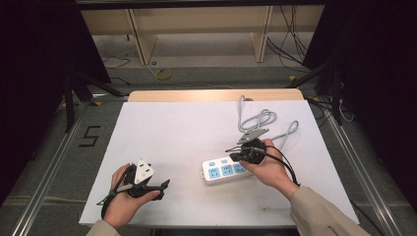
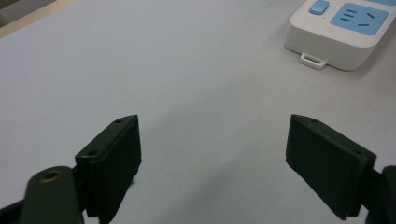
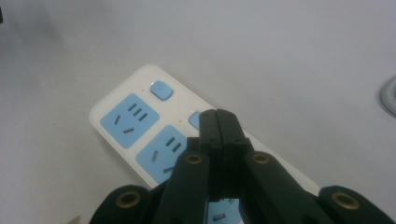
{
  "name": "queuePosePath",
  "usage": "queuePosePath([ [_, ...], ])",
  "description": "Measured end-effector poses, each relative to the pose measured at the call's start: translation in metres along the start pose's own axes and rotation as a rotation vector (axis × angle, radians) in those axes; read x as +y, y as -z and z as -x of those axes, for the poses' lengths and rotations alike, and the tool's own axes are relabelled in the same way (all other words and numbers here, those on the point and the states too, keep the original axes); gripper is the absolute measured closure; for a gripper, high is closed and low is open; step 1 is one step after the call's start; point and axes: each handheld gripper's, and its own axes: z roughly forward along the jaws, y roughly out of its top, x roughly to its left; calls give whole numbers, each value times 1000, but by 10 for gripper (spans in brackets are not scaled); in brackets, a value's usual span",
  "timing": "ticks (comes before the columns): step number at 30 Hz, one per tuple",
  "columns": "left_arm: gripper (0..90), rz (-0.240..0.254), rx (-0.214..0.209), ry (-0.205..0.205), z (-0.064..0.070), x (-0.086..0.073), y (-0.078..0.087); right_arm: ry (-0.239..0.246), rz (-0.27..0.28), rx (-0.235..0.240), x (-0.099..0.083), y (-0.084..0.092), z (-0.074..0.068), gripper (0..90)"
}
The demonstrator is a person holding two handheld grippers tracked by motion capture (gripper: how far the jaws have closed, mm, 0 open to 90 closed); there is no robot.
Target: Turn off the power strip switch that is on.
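The white table point(image 1: 162, 128) is bright and evenly lit; the sides of the frame are very dark. Close-up pictures look a little blurry.

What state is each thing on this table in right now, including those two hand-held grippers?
Left gripper: open, jaws wide apart, nothing between them, low over the white table.
Right gripper: shut, jaws pressed together with nothing gripped, tips over the power strip's second blue button.
Power strip: lying flat, sockets facing up, nothing plugged in.
Grey cord: loosely looped on the table behind the strip.
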Motion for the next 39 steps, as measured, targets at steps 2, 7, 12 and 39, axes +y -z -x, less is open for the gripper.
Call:
queuePosePath([
  [2,178,0,-2,0,0,0,0,-3,-7,3,1,-3,-1,900],
  [7,178,0,-1,0,0,0,0,5,-22,10,5,-12,-3,900],
  [12,179,1,-3,1,0,0,0,2,-34,15,9,-20,-5,900],
  [39,179,1,-2,-1,0,0,0,15,-108,10,18,-40,-5,900],
])
